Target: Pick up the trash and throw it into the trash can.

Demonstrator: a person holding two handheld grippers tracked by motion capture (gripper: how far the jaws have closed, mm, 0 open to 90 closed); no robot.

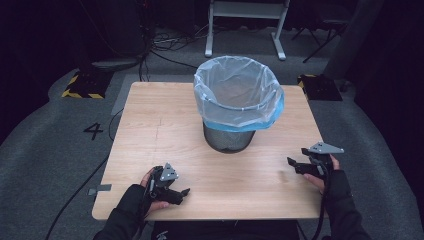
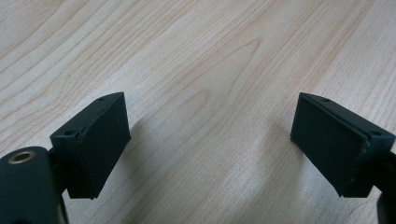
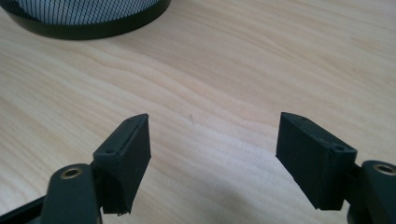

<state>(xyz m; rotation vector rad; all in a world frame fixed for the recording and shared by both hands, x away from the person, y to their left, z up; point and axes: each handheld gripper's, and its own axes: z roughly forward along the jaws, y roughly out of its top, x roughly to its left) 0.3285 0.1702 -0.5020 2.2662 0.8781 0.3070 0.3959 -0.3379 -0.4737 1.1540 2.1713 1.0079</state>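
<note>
Mesh bin (image 1: 229,135) with clear liner bag (image 1: 235,92) upright at table (image 1: 150,130) centre-far. Left gripper (image 1: 184,192) near left, right gripper (image 1: 296,162) near right, both well apart from bin. Fingers (image 2: 95,144) spread wide, empty. Apparently nothing started; reaching bin and bag left.

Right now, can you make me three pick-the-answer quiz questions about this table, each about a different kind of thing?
1. Where is the bin? A near edge B far middle of the table C floor
2. What colour is the bag's lower edge? A blue B red C yellow
3. How are both hand-held grippers, left and right? A shut B holding the bag C open

Answers: 1 B, it stands toward the far side; 2 A, a blue band hangs over the mesh; 3 C, both gripper views show jaws apart with bare wood between.
</note>
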